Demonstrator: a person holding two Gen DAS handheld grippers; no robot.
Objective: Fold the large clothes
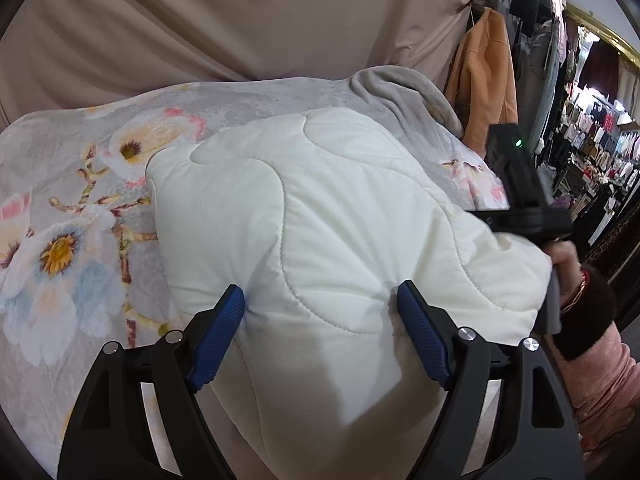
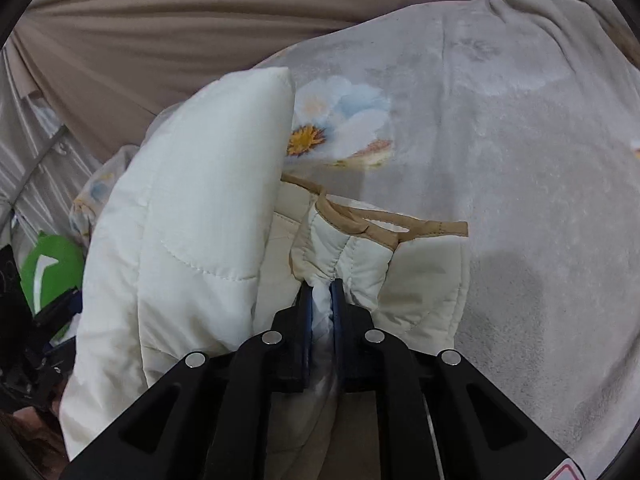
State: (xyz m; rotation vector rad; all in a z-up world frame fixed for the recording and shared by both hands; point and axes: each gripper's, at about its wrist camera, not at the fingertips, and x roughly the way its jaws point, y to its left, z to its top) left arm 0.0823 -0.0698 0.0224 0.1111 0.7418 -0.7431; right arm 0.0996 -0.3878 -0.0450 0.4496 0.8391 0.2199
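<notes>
Right now I have the white quilted jacket (image 1: 320, 216) bunched in a puffy mound on the bed, lying on the grey plush blanket (image 1: 80, 184) with its printed pastel flowers. The jacket's shell is smooth and faintly shiny, stitched in long wavy lines that divide it into soft padded panels.

My left gripper (image 1: 320, 312) stands spread wide, with the near bulge of the jacket swelling up between its ribbed blue pads (image 1: 224, 336). The pads sit at either side of that bulge and dimple the fabric slightly where their tips meet it, but I cannot call it a firm clamp.

My right gripper (image 2: 320, 292) is nearly pressed together, pinching a thin gathered tuck of the jacket between its narrow dark jaws. The cloth puckers into small pleats just above the tips. Just beyond the pinch runs the tan binding tape (image 2: 400, 228) along the jacket's edge, with a small loop in it. To the left of it a thick folded flap of the same white quilting stands up, rounded at the top.

From the left wrist view I see the right gripper's black body (image 1: 516, 196) at the far right edge of the jacket, held by a hand (image 1: 568, 276) with a pink fleecy sleeve (image 1: 600, 384) and dark furry cuff. Behind the bed hangs a beige draped curtain (image 1: 240, 20), falling in broad smooth folds.
</notes>
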